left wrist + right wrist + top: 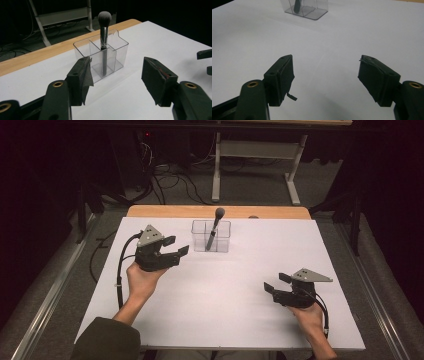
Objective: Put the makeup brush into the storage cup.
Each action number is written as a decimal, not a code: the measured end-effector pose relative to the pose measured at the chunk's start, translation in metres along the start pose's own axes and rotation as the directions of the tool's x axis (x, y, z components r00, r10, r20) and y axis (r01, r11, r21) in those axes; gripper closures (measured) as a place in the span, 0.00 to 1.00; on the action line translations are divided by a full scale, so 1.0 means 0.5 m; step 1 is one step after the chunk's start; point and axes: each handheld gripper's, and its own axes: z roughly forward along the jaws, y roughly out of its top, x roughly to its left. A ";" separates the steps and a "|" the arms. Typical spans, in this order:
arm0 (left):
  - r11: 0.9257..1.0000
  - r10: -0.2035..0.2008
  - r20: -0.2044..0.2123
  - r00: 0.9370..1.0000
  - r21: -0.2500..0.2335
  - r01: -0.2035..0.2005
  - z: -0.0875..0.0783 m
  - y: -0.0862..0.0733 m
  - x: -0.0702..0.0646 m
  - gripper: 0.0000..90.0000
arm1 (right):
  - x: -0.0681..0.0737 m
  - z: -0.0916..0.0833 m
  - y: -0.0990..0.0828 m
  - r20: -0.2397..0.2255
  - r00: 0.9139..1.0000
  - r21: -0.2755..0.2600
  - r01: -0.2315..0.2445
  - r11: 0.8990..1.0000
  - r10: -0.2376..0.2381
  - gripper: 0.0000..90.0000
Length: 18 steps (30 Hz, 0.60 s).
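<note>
A clear plastic organiser (211,236) with several compartments stands at the back middle of the white table. A makeup brush (215,226) leans upright in it, grey bristles on top. In the left gripper view the brush (103,42) stands in a middle compartment of the organiser (101,58). My left gripper (176,246) is just left of the organiser, open and empty, jaws pointing toward it. My right gripper (276,282) rests low at the front right, open and empty, jaws pointing left. In the right gripper view the organiser (307,7) is far ahead.
The white tabletop (225,290) has a wooden strip (215,211) along its far edge. Beyond it, on the dark floor, stand a grey frame (255,165) and tangled cables (165,180). A person's sleeve (107,340) enters at the bottom left.
</note>
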 end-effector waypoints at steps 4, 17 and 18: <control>1.000 -0.005 -0.002 1.000 -0.002 0.005 -0.007 -0.004 0.002 0.45 | 0.000 0.000 0.000 0.000 1.000 -0.003 0.000 1.000 0.000 0.34; 1.000 -0.021 -0.013 1.000 0.005 0.021 -0.022 -0.022 0.011 0.45 | 0.001 0.000 0.000 0.000 1.000 0.000 0.004 1.000 -0.004 0.34; 1.000 -0.021 -0.016 1.000 0.007 0.021 -0.023 -0.023 0.011 0.45 | 0.001 0.000 0.000 0.000 1.000 -0.001 0.002 1.000 -0.002 0.34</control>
